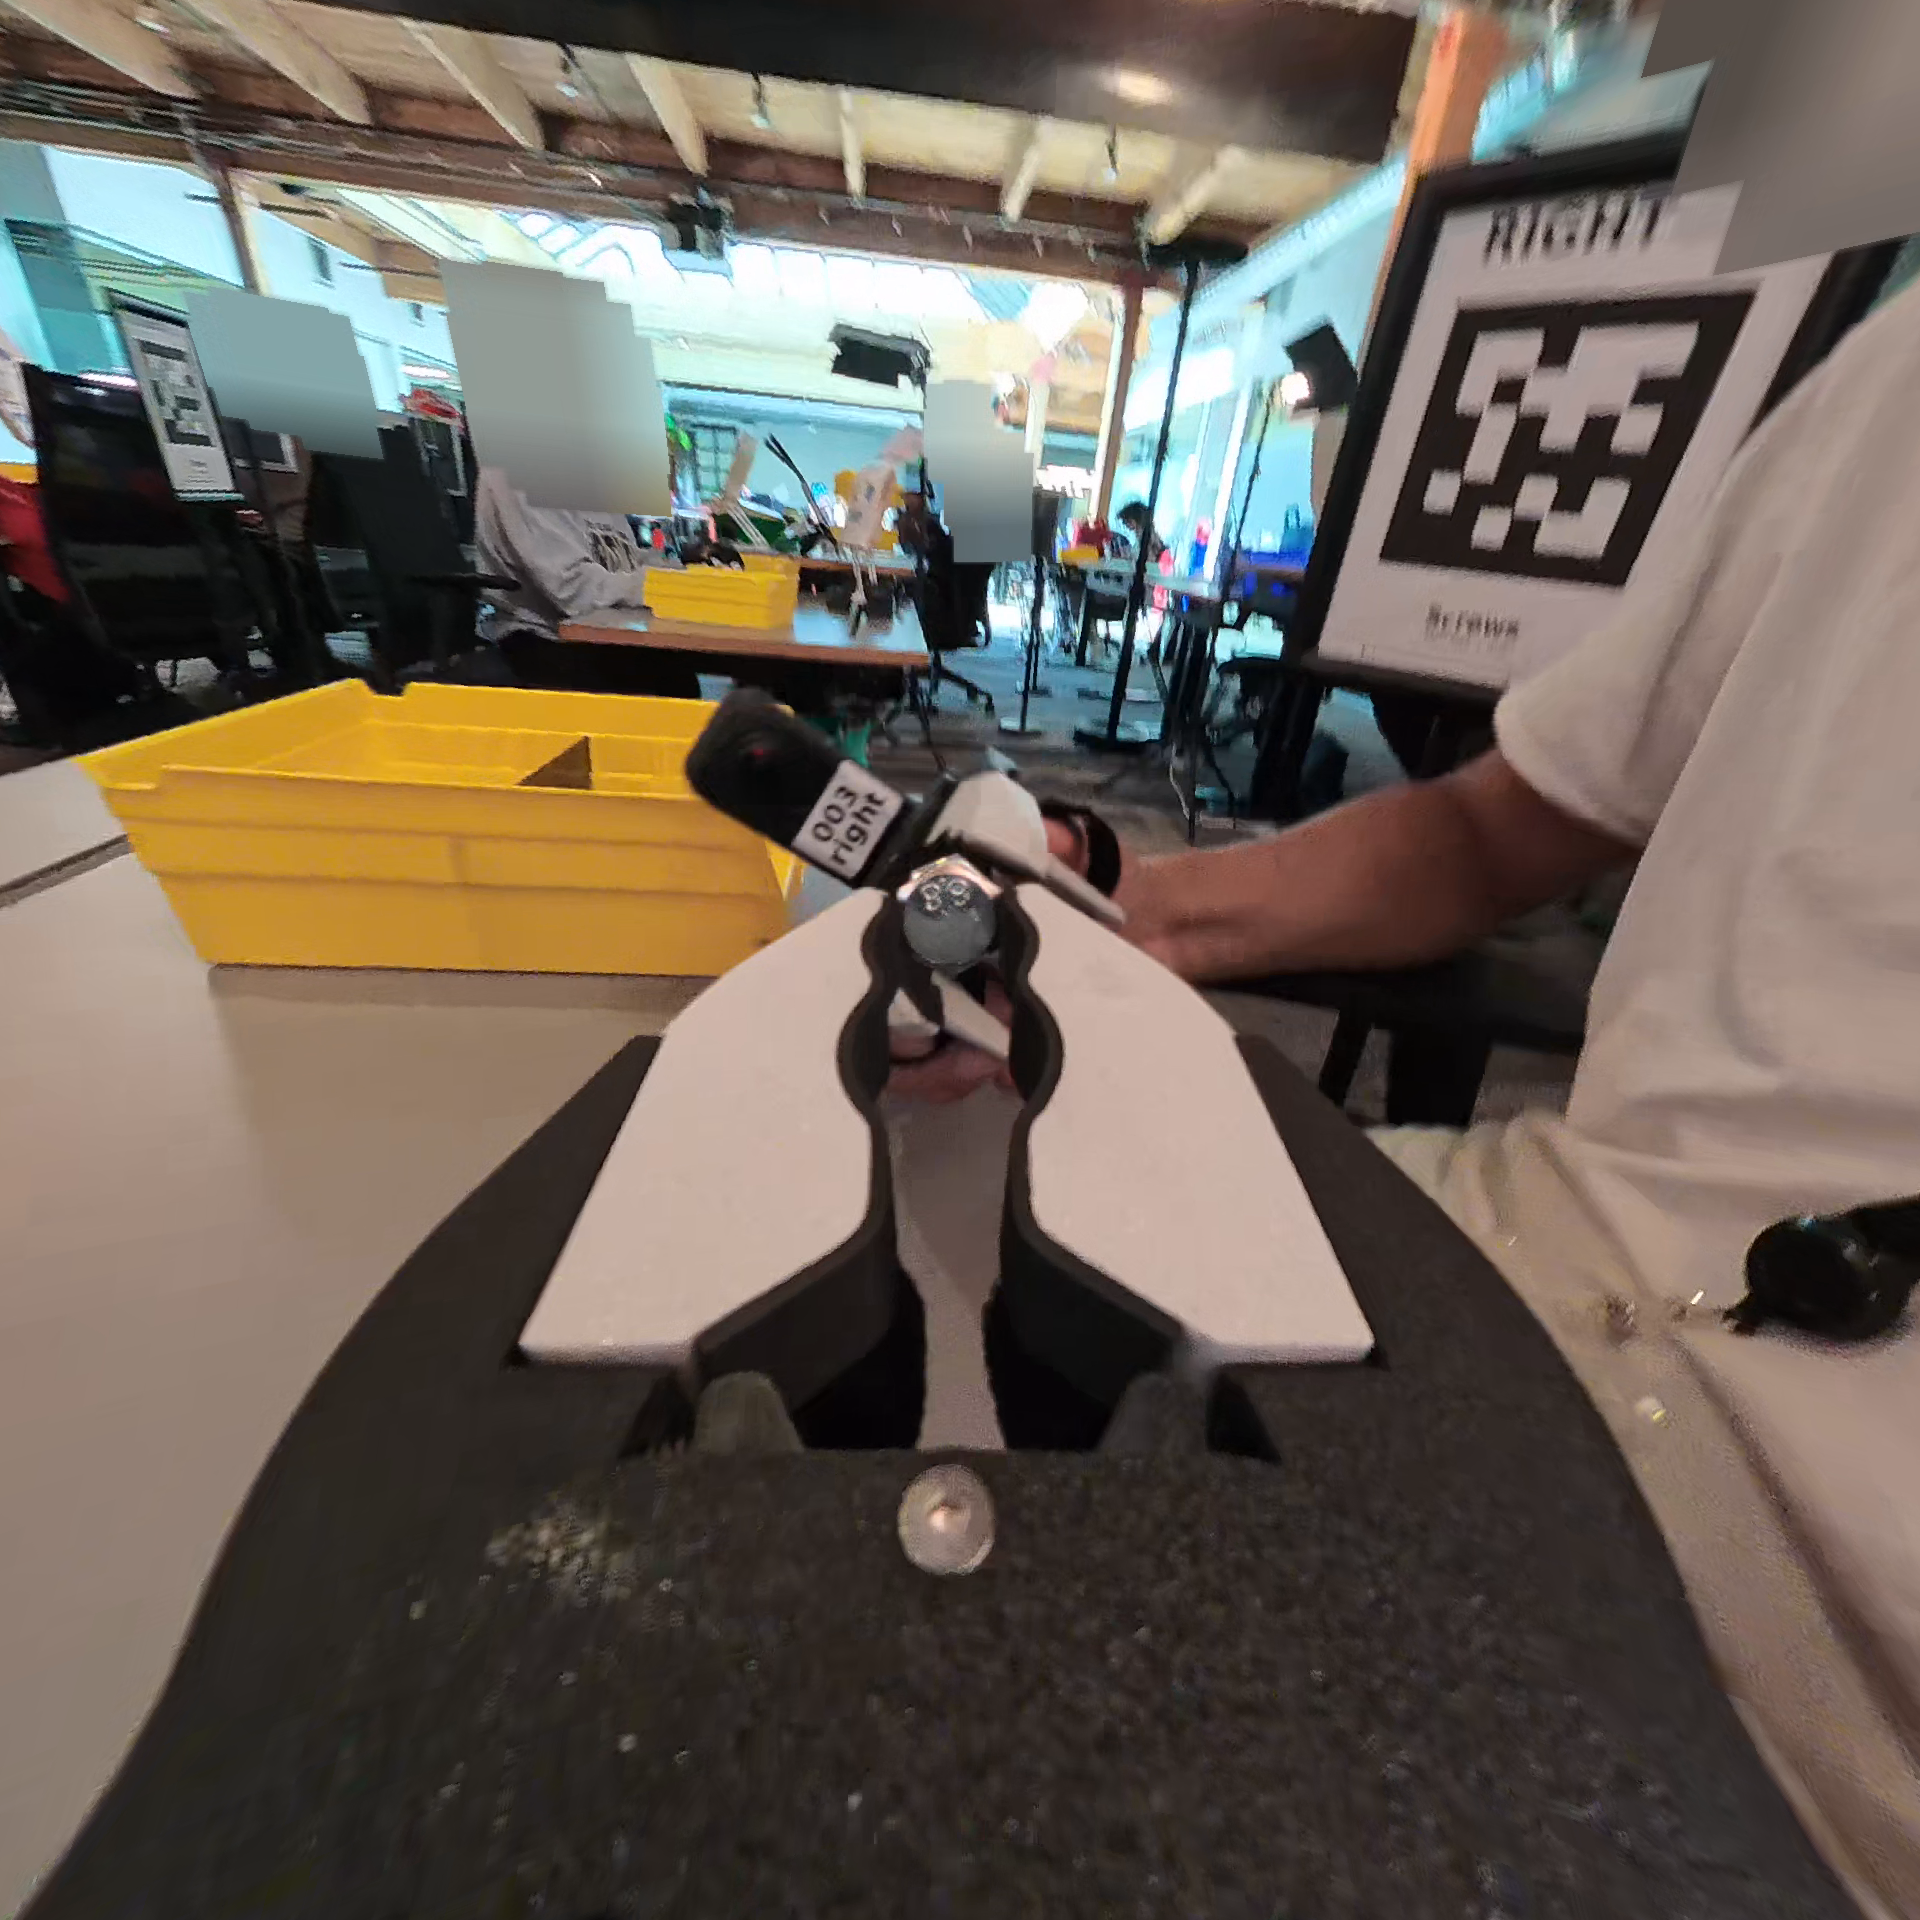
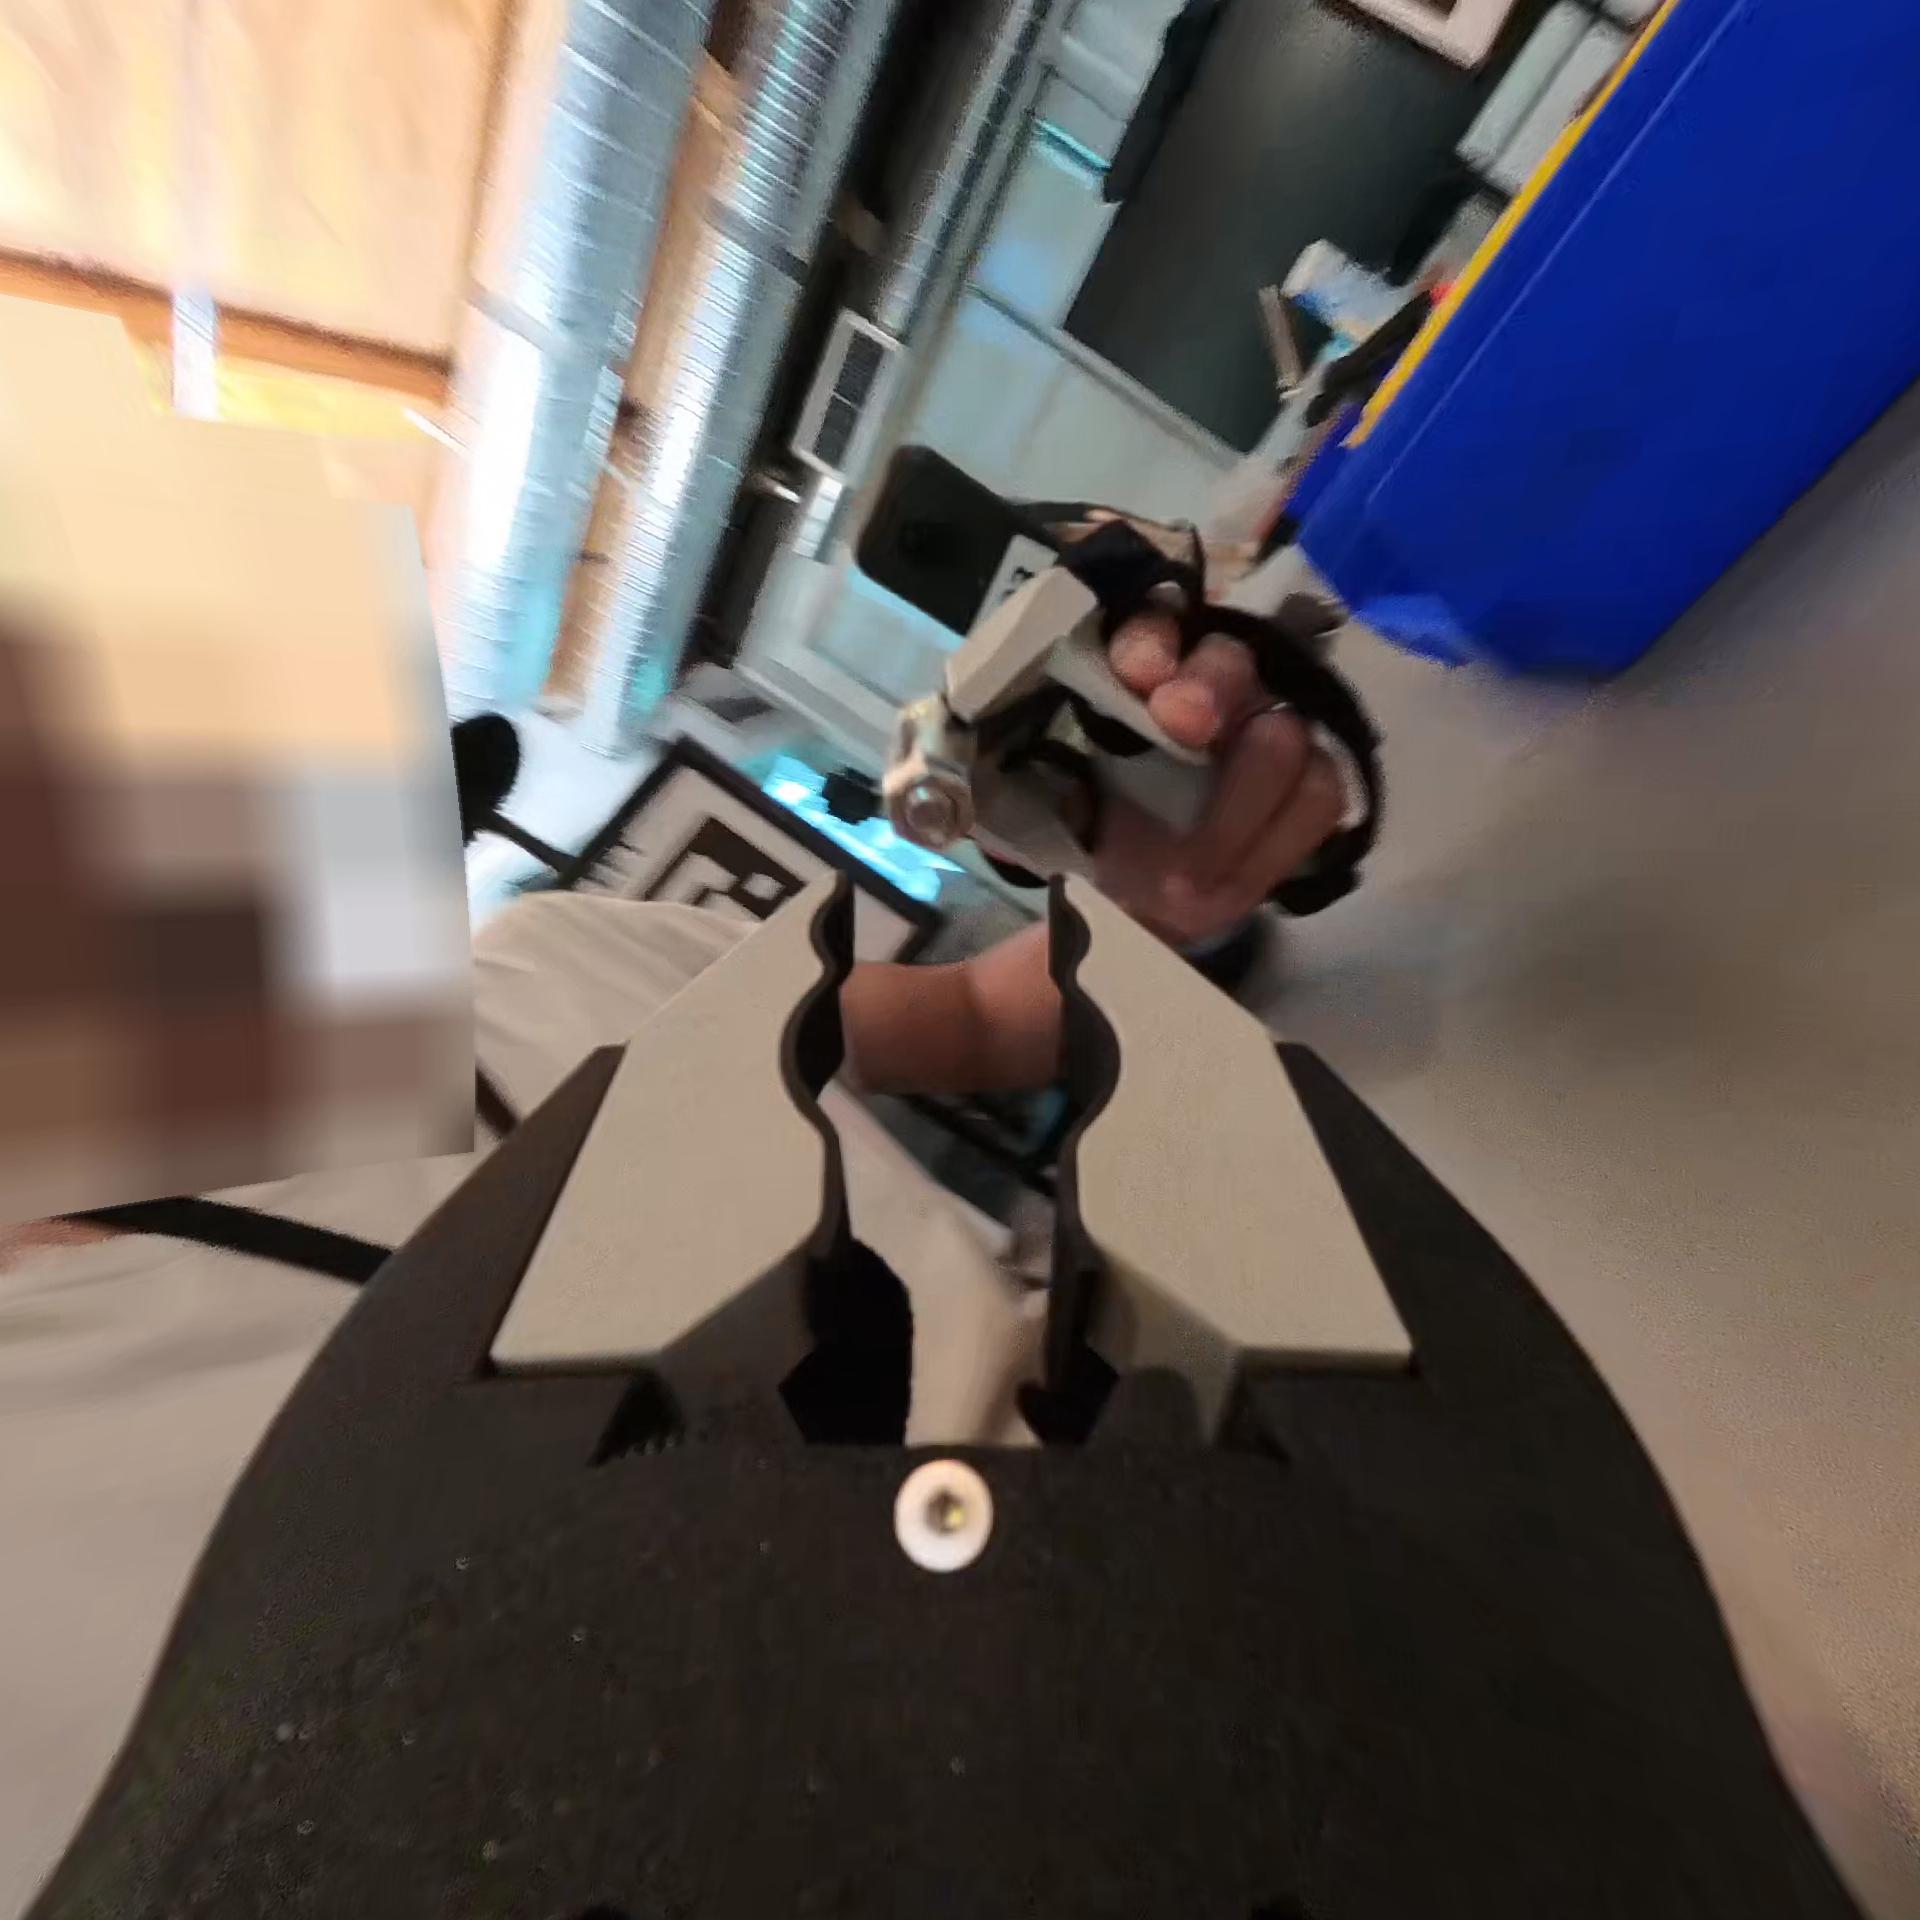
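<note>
- Left gripper [image 1: 948,925] clenched on a steel hex bolt [image 1: 945,920]; head faces the camera, shank along the finger line, pointing away.
- In the right wrist view, same bolt [image 2: 932,800] sits just ahead of the right gripper [image 2: 951,914], slightly left of its centreline.
- Right gripper released, nothing held; nearer arm to the bolt's free end.
- Yellow tray [image 1: 447,831] on the table [image 1: 260,1091], left, well apart.

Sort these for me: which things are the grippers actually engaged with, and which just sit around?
In use:
- left gripper, jaws shut on a silver bolt
- right gripper, jaws open and empty, facing that bolt

Lying about:
- yellow bin on the grey table
- blue bin
- black-and-white marker board
</note>
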Action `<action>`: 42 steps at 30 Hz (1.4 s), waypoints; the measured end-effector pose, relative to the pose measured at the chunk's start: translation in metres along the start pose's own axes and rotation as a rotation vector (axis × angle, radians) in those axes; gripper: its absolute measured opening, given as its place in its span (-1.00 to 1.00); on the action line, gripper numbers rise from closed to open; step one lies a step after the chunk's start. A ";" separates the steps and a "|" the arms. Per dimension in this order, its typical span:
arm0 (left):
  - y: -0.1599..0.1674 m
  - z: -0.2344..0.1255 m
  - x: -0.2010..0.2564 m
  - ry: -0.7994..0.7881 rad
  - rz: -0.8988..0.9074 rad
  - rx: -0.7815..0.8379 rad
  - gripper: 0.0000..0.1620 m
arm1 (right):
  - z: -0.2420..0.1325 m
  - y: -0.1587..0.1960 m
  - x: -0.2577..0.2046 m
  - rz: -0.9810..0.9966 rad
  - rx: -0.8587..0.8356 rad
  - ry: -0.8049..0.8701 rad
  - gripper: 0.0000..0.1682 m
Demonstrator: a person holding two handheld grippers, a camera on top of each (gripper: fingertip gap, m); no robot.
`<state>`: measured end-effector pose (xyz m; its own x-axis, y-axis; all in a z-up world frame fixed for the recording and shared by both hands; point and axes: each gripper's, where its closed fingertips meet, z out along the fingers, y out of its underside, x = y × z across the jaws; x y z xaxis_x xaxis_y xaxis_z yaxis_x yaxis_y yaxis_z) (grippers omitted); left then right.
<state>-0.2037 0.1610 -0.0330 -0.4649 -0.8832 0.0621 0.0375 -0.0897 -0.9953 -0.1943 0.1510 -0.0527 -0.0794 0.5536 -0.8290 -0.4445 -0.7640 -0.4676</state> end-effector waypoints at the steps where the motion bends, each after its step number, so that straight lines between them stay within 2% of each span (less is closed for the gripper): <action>1: 0.004 0.007 0.004 0.022 0.035 -0.032 -0.79 | -0.004 0.002 -0.004 0.064 0.010 -0.044 -0.57; 4: 0.015 0.025 0.011 0.070 0.104 -0.092 -0.78 | -0.013 0.009 -0.011 0.150 0.014 -0.091 -0.58; 6: 0.018 0.033 0.013 0.102 0.100 -0.103 -0.78 | -0.018 0.010 -0.013 0.144 0.034 -0.084 -0.68; 7: 0.018 0.036 0.012 0.110 0.093 -0.103 -0.78 | -0.020 0.011 -0.011 0.122 0.044 -0.051 -0.77; 12: 0.019 0.041 0.006 0.131 0.004 -0.102 -0.78 | -0.027 0.006 -0.010 -0.111 0.069 0.120 -0.79; 14: 0.018 0.040 0.006 0.147 -0.078 -0.092 -0.78 | -0.025 0.006 -0.009 -0.327 0.031 0.245 -0.79; 22: 0.013 0.019 0.003 0.141 -0.340 -0.011 -0.78 | -0.010 0.003 0.003 -1.487 -0.215 0.825 -0.78; 26: 0.016 0.001 -0.001 0.098 -0.469 0.019 -0.78 | 0.005 -0.001 0.010 -2.213 -0.381 1.144 -0.78; 28: 0.019 -0.009 -0.005 0.040 -0.484 0.019 -0.78 | 0.012 -0.004 0.016 -2.501 -0.489 1.249 -0.79; 29: 0.019 -0.014 -0.006 0.019 -0.492 0.026 -0.78 | 0.016 -0.006 0.018 -2.586 -0.500 1.261 -0.78; 31: 0.016 -0.023 -0.007 -0.007 -0.506 0.057 -0.78 | 0.026 -0.006 0.019 -2.598 -0.444 1.234 -0.77; 32: 0.014 -0.027 -0.007 -0.022 -0.502 0.070 -0.78 | 0.030 -0.007 0.018 -2.563 -0.403 1.216 -0.70; 35: 0.004 -0.040 -0.007 -0.061 -0.452 0.118 -0.78 | 0.035 -0.009 0.013 -2.328 -0.286 1.104 -0.55; 37: -0.003 -0.046 -0.007 -0.094 -0.379 0.135 -0.78 | 0.032 -0.011 0.019 -2.039 -0.242 1.025 -0.49; 39: -0.007 -0.048 -0.007 -0.119 -0.291 0.136 -0.79 | 0.029 -0.008 0.029 -1.670 -0.218 0.895 -0.48; 42: -0.008 -0.043 -0.006 -0.141 -0.151 0.099 -0.79 | 0.032 0.015 0.040 -1.042 -0.256 0.589 -0.54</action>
<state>-0.2389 0.1871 -0.0285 -0.3442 -0.9113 0.2260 0.0667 -0.2638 -0.9623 -0.2327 0.1726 -0.0825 0.6551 0.7556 -0.0029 0.1391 -0.1244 -0.9824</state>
